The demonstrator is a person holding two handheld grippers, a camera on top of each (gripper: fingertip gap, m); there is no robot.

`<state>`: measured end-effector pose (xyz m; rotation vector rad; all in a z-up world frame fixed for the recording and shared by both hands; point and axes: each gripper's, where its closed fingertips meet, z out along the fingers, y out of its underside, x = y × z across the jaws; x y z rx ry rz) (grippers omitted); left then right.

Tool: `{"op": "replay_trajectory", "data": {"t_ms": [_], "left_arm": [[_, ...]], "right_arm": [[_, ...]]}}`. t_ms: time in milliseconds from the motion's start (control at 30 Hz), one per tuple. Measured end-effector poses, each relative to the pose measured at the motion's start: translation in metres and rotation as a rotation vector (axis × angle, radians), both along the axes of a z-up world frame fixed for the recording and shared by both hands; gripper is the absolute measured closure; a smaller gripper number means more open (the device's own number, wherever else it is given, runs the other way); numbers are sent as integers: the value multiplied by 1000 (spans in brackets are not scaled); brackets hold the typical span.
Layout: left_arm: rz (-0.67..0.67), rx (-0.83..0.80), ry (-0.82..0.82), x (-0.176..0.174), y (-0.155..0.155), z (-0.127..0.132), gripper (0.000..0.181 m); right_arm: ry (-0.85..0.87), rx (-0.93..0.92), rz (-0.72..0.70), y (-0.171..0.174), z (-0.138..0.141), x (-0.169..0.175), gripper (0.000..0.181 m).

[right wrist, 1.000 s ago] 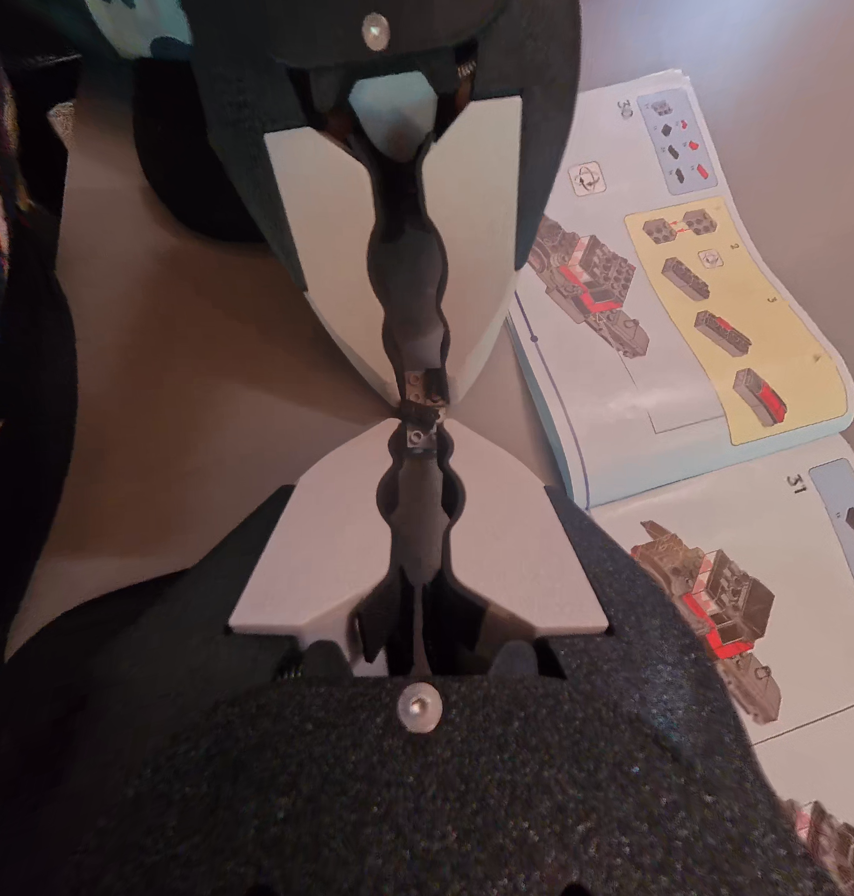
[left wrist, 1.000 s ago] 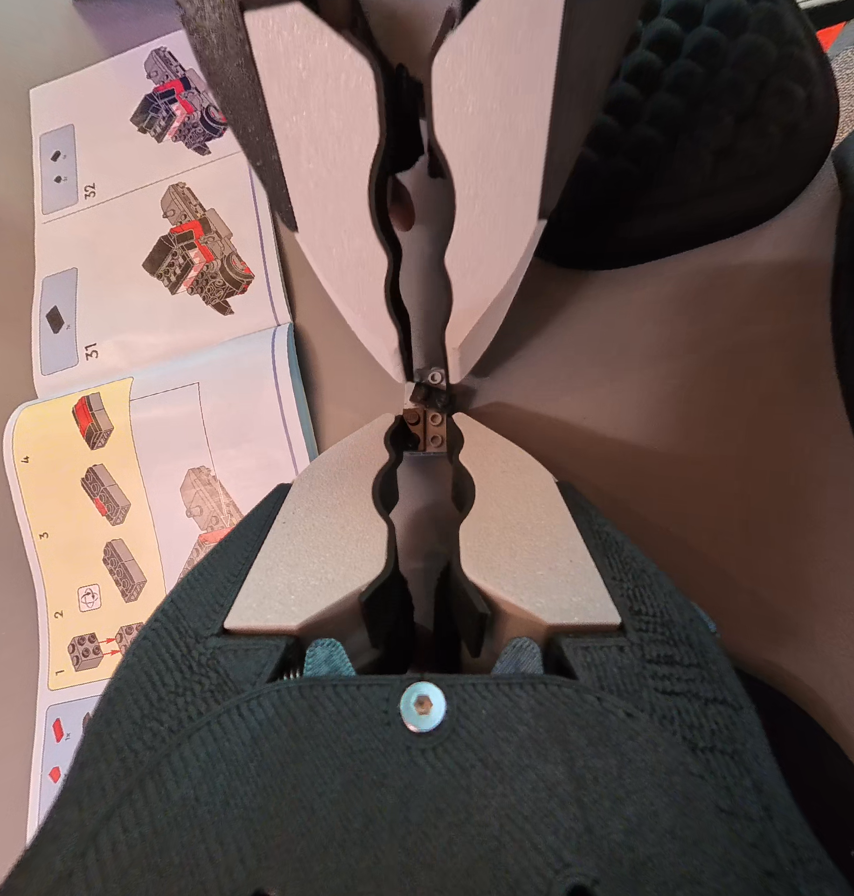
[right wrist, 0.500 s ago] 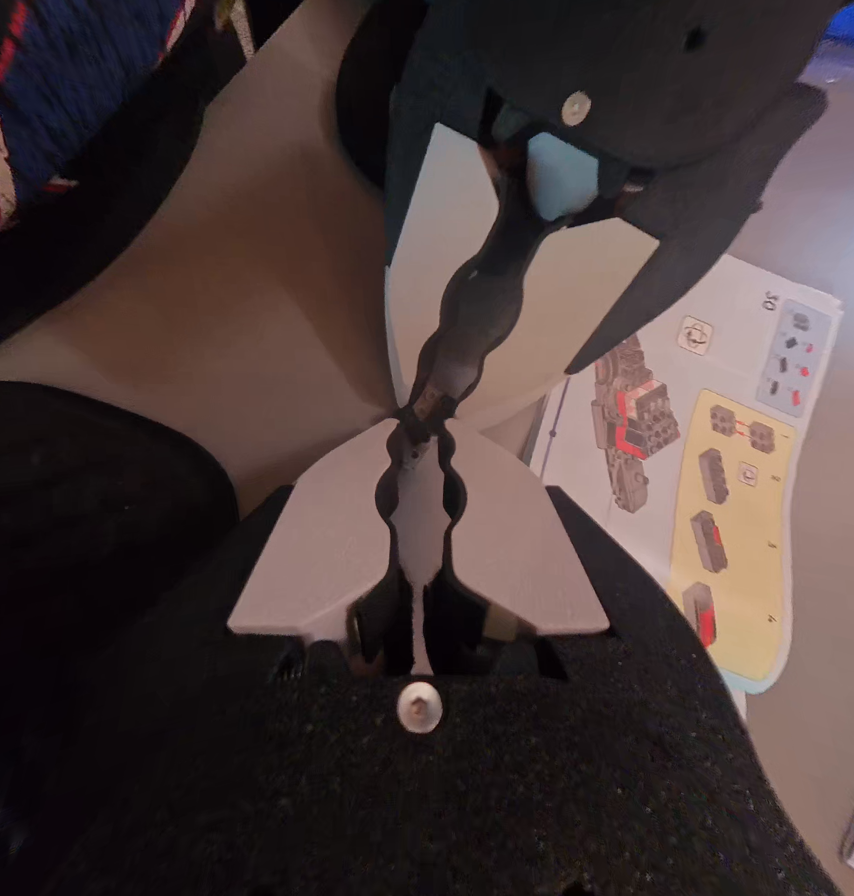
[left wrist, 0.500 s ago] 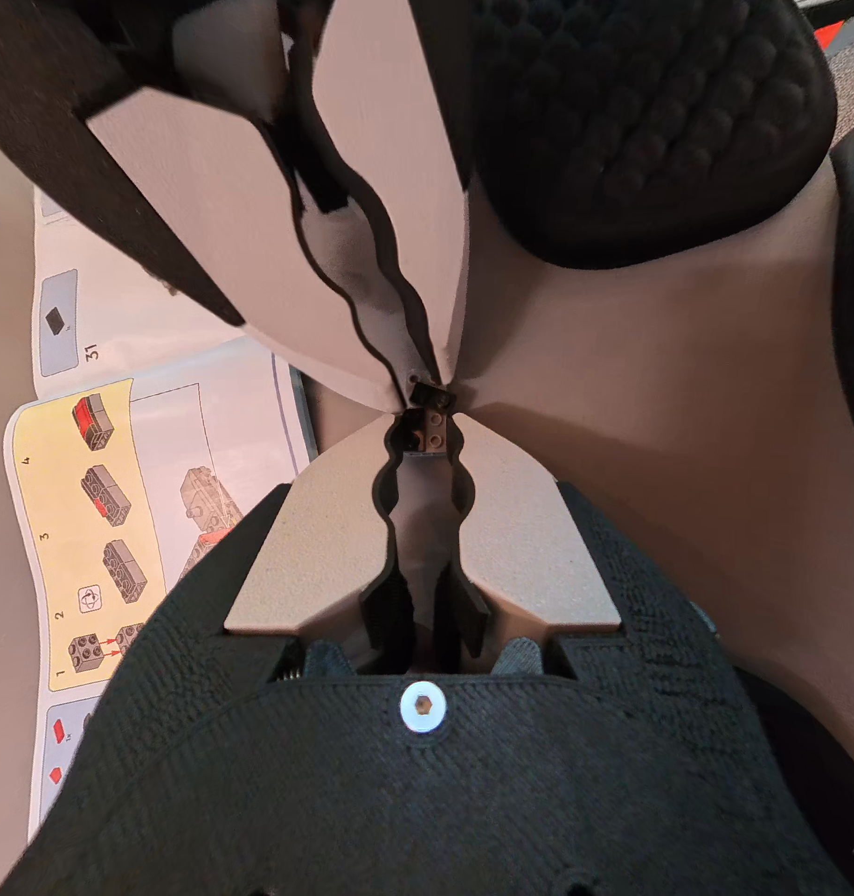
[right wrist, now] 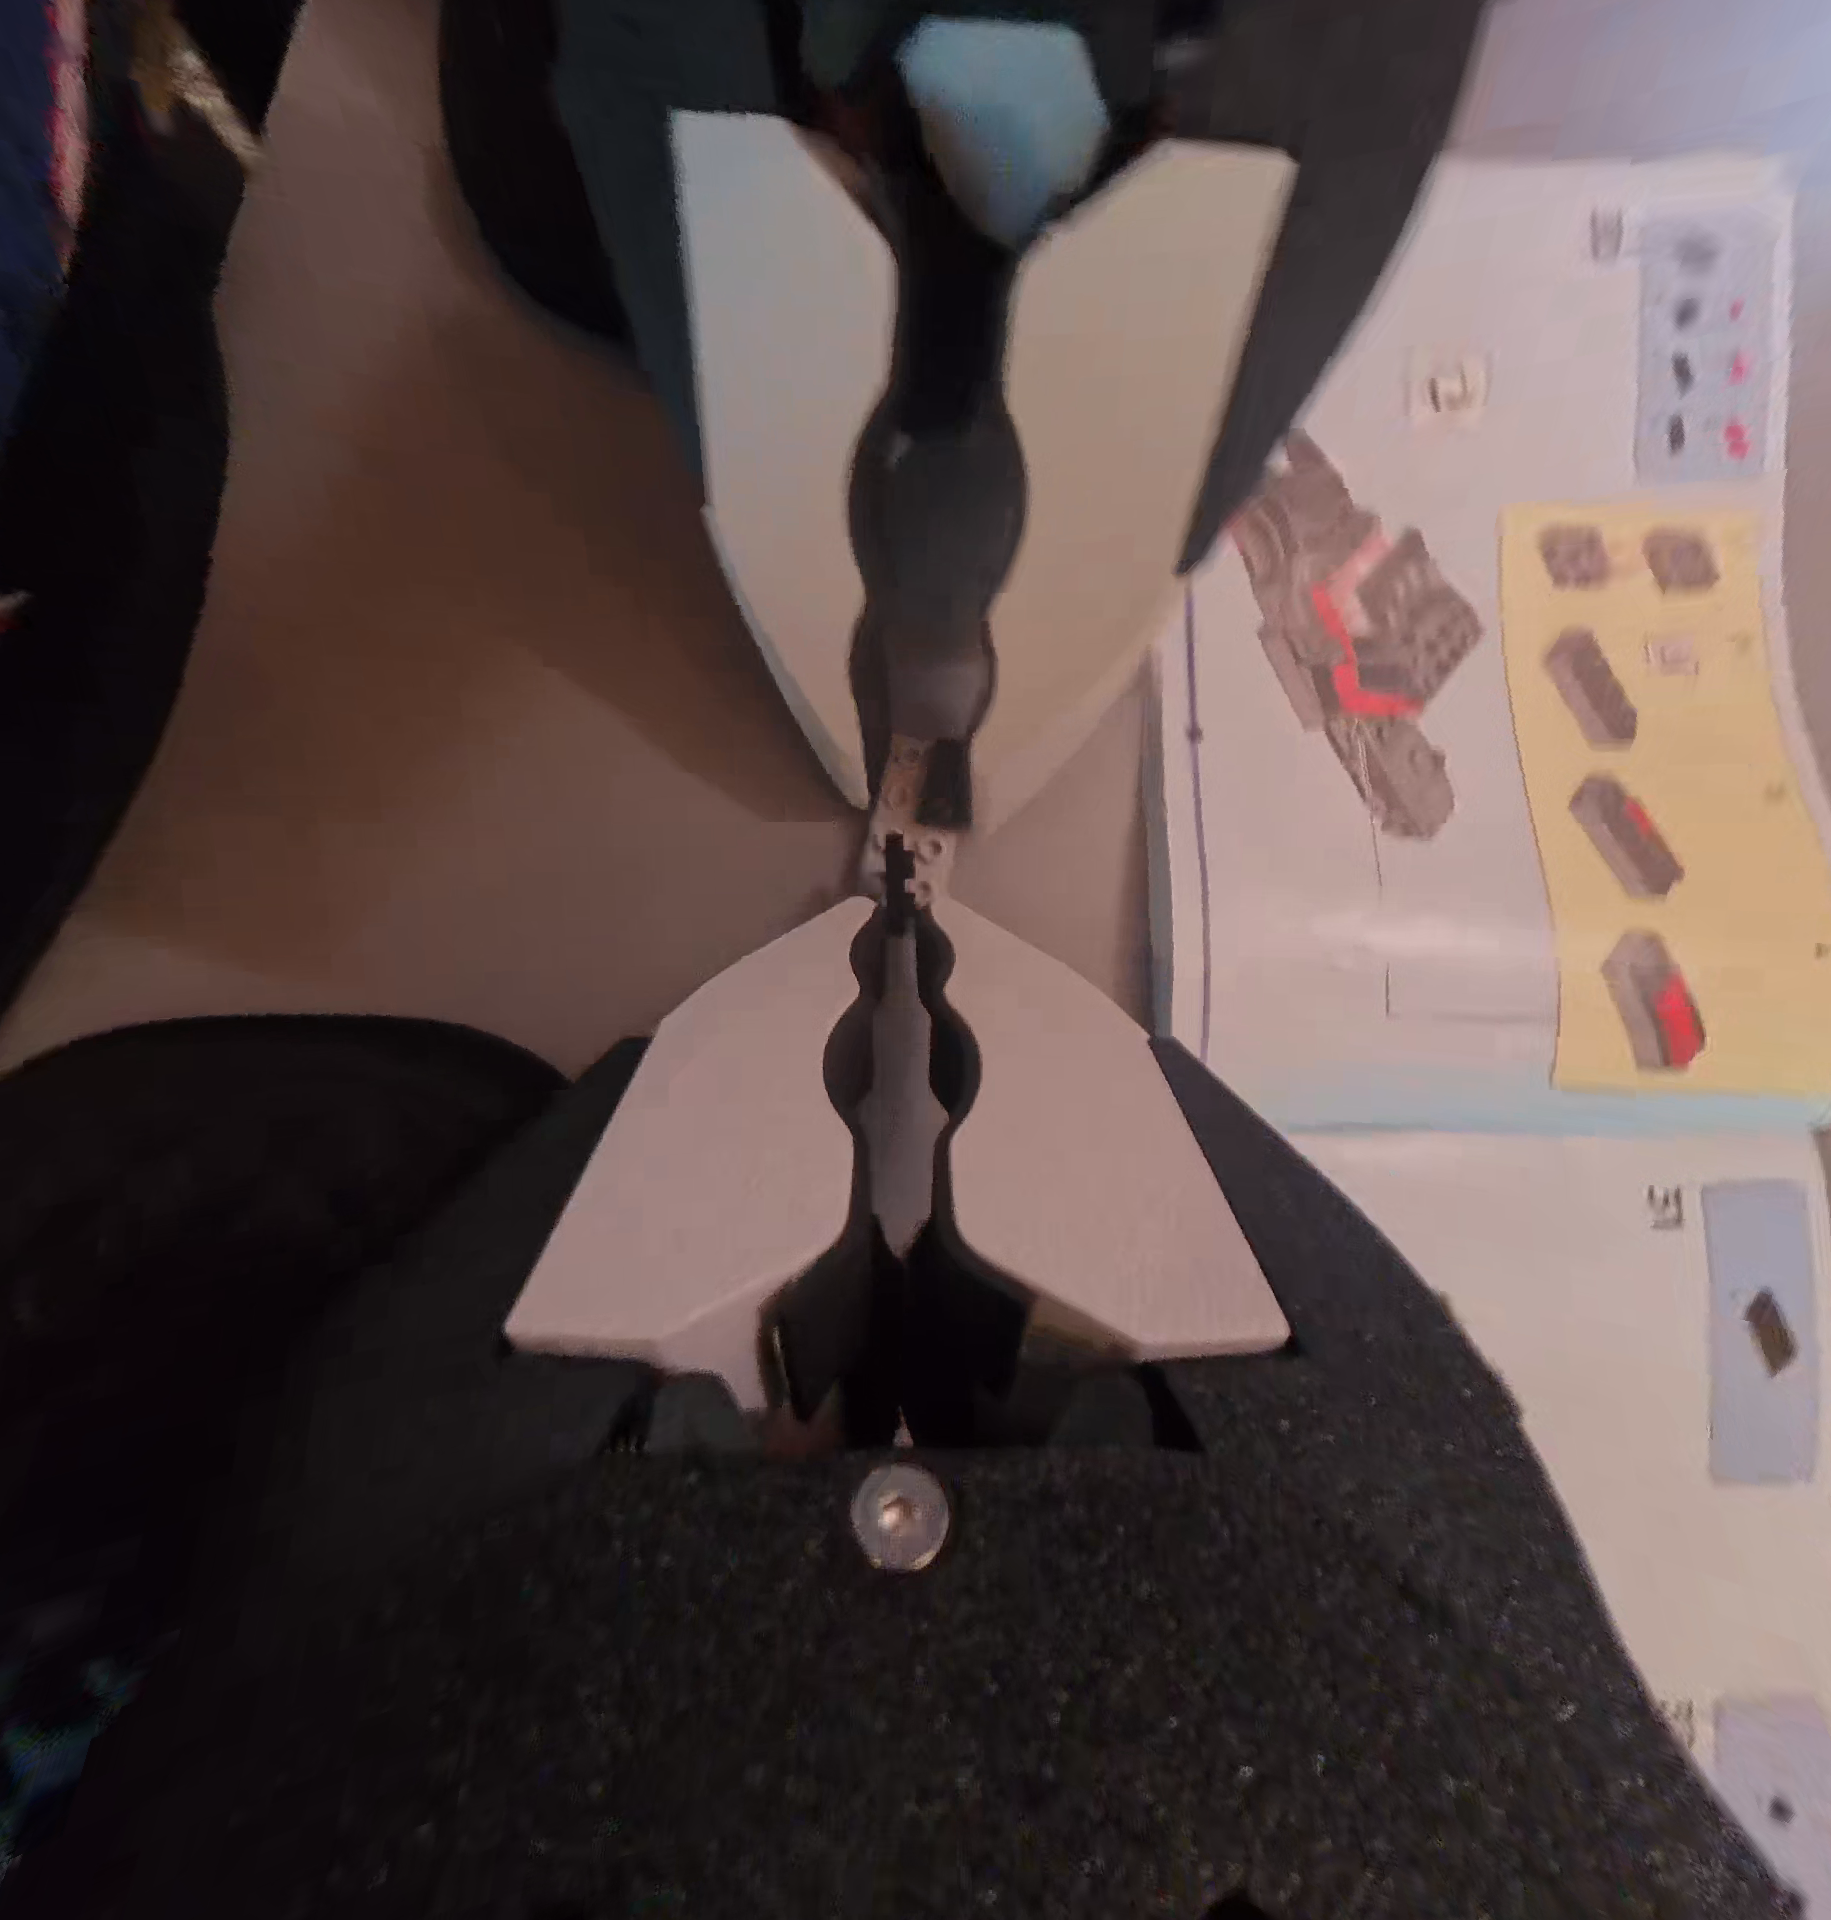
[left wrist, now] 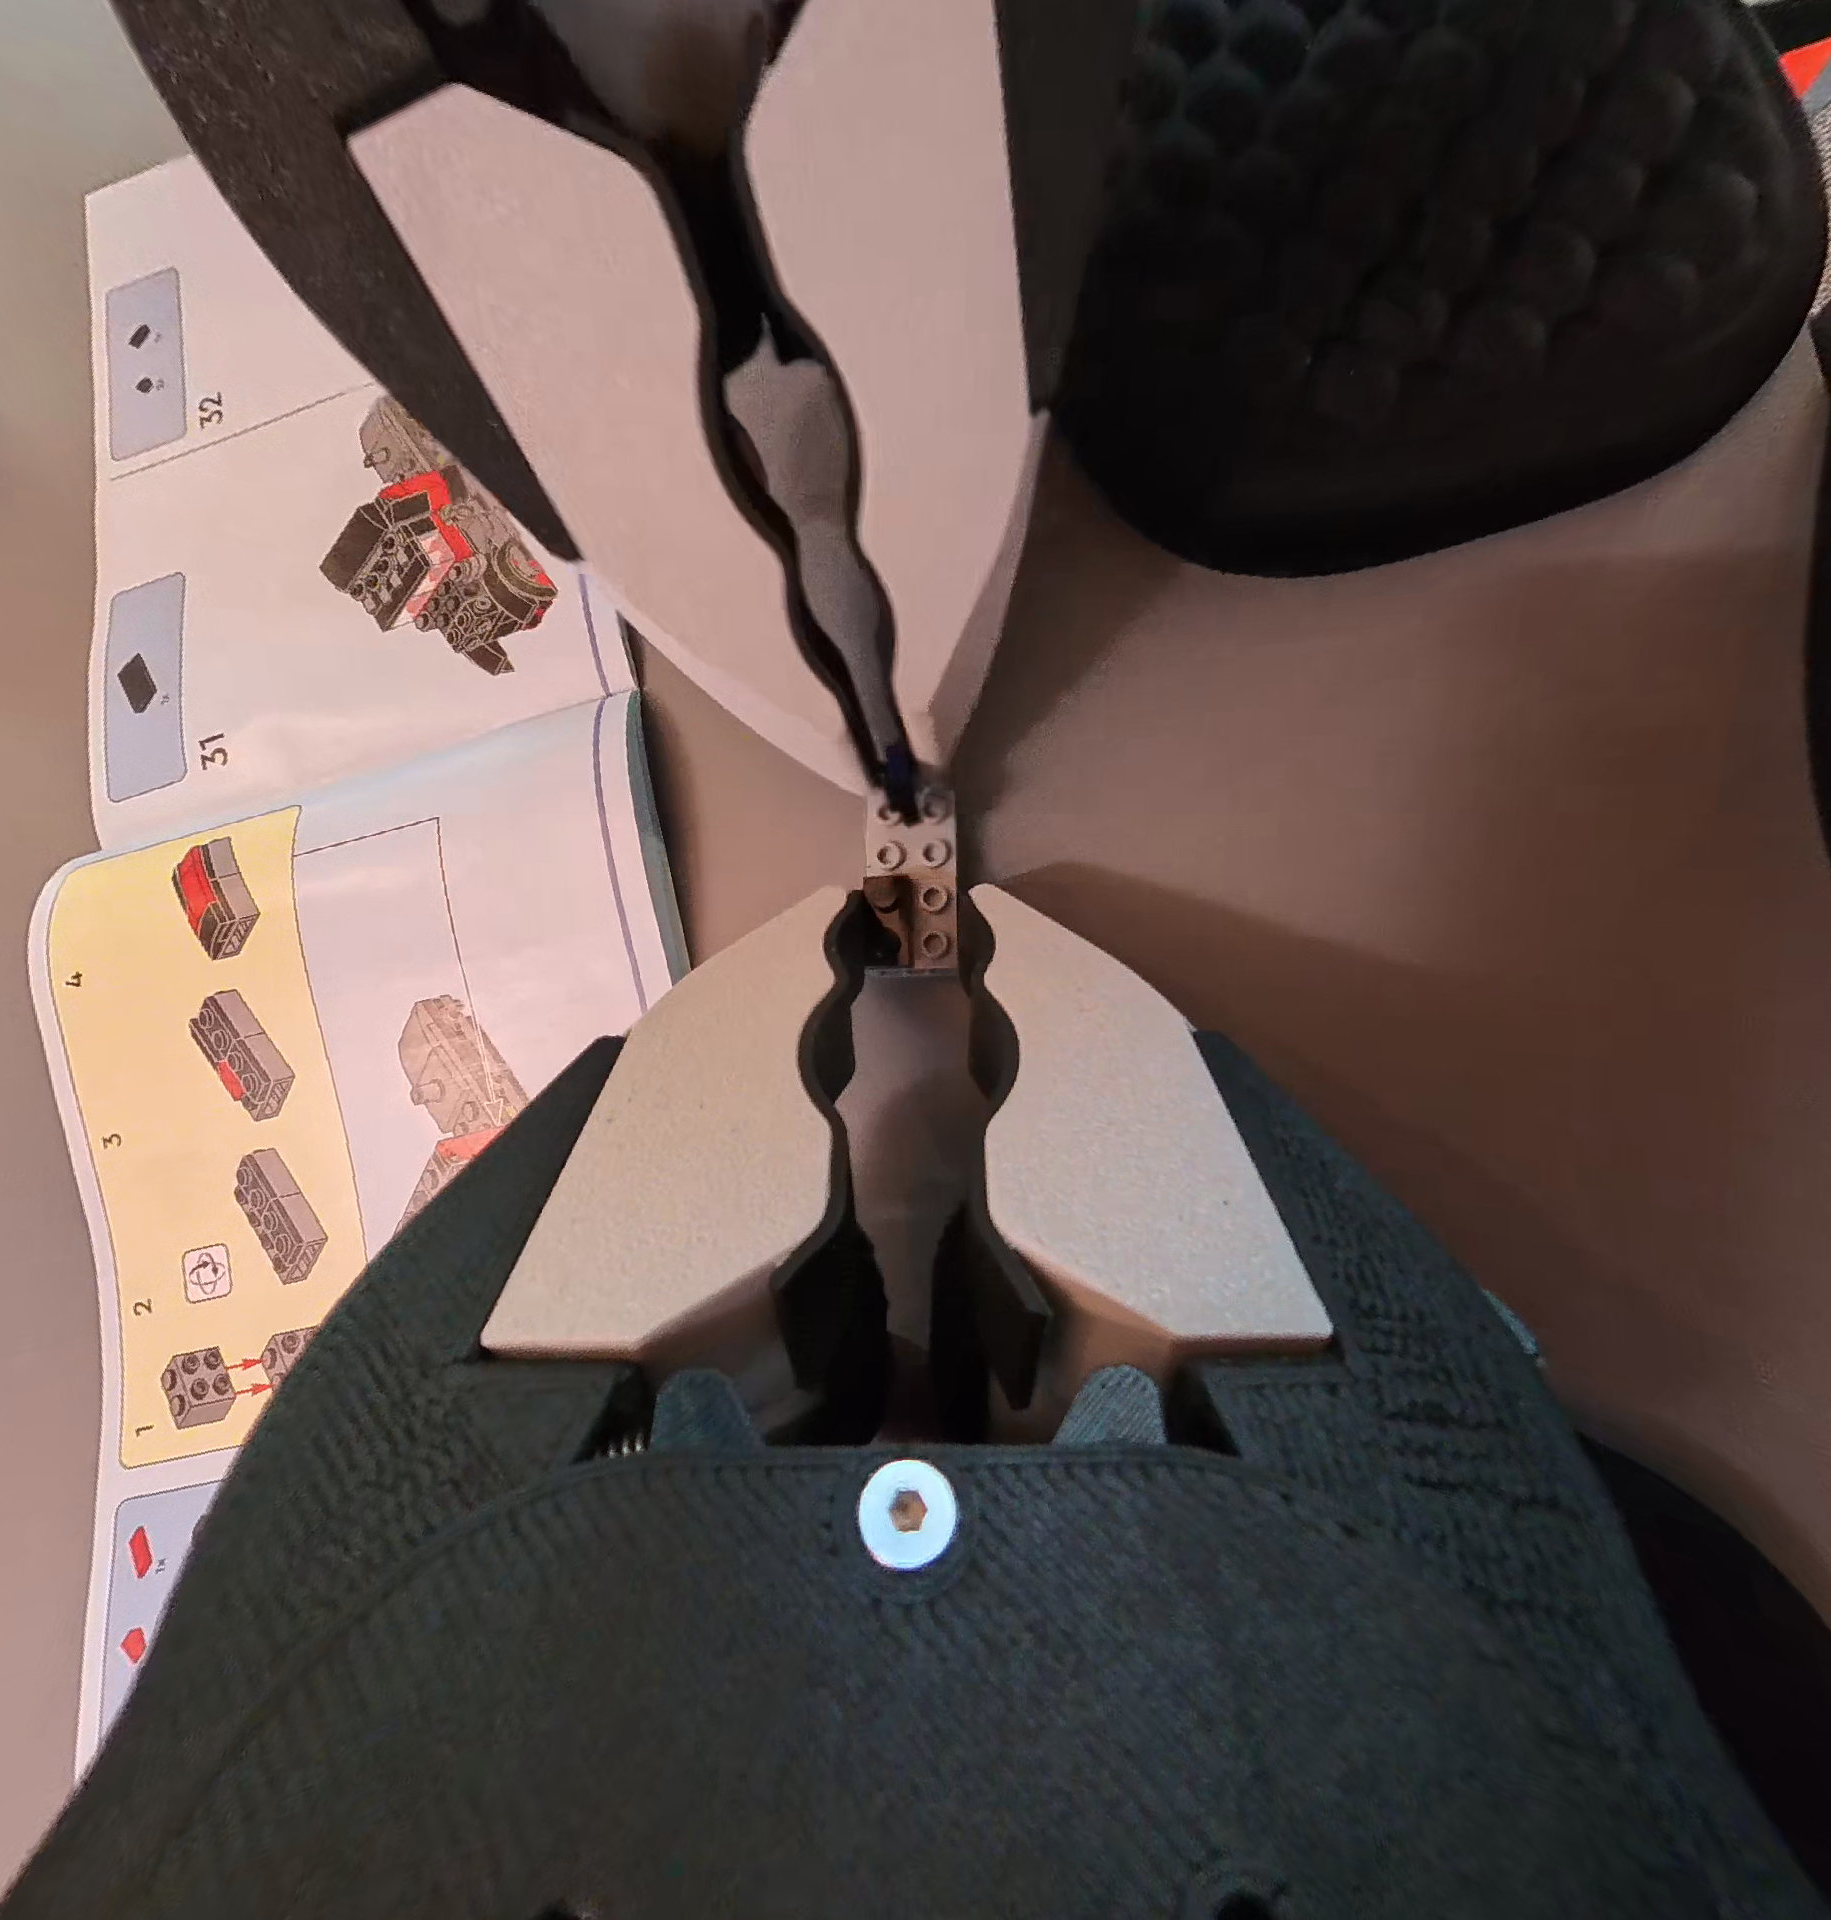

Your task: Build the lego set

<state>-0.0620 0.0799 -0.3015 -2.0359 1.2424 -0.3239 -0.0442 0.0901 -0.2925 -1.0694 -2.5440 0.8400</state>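
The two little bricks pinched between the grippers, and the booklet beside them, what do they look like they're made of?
The grey brick and the darker brick look like hard moulded plastic with a smooth, slightly glossy finish and crisp round studs. The booklet looks like thin printed paper, since its pages curl.

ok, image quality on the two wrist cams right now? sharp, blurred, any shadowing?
Left wrist view: sharp; studs on the grey lego brick and the instruction booklet drawings read cleanly, though wide-angle bending shows at the edges. A soft shadow crosses the table. Right wrist view: motion-blurred throughout; booklet drawings smeared, brick details mushy, left side dark.
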Motion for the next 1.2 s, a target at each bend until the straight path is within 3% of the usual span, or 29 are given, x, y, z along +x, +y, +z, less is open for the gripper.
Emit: {"op": "replay_trajectory", "data": {"t_ms": [133, 333, 500, 900, 1200], "left_arm": [[2, 5, 3, 0, 0, 0, 164], [138, -8, 0, -11, 14, 0, 164], [212, -39, -16, -16, 20, 0, 164], [319, -150, -106, -22, 27, 2, 164], [327, -186, -136, -22, 27, 2, 164]], "right_arm": [[89, 56, -77, 11, 9, -7, 176], [357, 481, -249, 24, 21, -15, 176], [360, 815, -283, 38, 17, -18, 176], [276, 956, -281, 38, 5, -31, 176], [194, 1074, -166, 36, -1, -28, 170]]}}
